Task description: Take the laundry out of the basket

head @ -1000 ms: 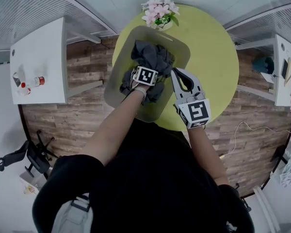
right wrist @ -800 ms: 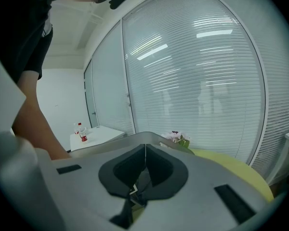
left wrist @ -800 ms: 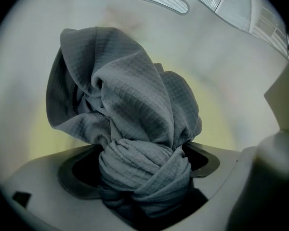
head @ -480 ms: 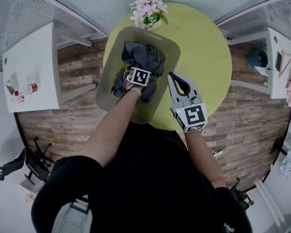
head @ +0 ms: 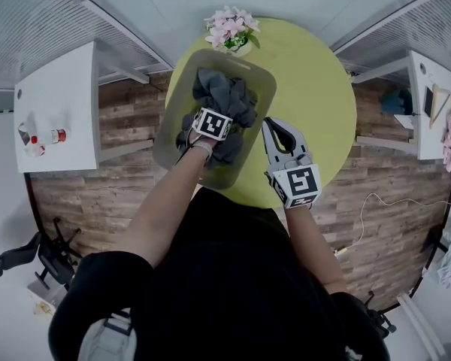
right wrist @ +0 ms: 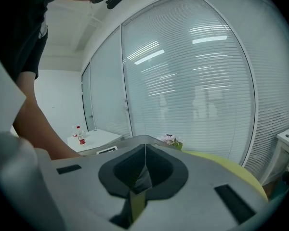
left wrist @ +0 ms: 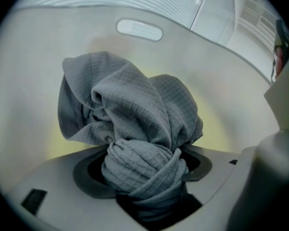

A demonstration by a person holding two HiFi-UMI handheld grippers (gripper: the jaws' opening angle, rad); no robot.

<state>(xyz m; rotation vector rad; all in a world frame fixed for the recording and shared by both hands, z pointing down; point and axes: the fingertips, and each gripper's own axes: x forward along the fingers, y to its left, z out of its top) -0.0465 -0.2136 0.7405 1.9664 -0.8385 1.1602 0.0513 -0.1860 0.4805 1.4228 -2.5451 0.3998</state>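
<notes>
A grey plastic basket [head: 171, 107] stands on the round yellow-green table [head: 319, 89] and holds a heap of dark grey laundry [head: 227, 95]. My left gripper [head: 213, 111] is down inside the basket over that heap. In the left gripper view its jaws are closing, and a bunched fold of the grey waffle-weave cloth [left wrist: 135, 114] is squeezed between them at the left gripper [left wrist: 144, 174]. The basket's pale wall [left wrist: 33, 61] and handle slot [left wrist: 139, 29] lie behind. My right gripper [head: 280, 129] hovers over the table just right of the basket, shut and empty; its jaws meet in the right gripper view [right wrist: 143, 163].
A pot of pink flowers [head: 231, 30] stands at the table's far edge beside the basket. A white side table [head: 60, 104] with small bottles [head: 46, 137] is at the left. Wooden floor surrounds the table, with glass walls and blinds [right wrist: 192, 81] beyond.
The left gripper has stayed down in the basket on the grey heap. The right gripper has drawn a little nearer to the basket's right side.
</notes>
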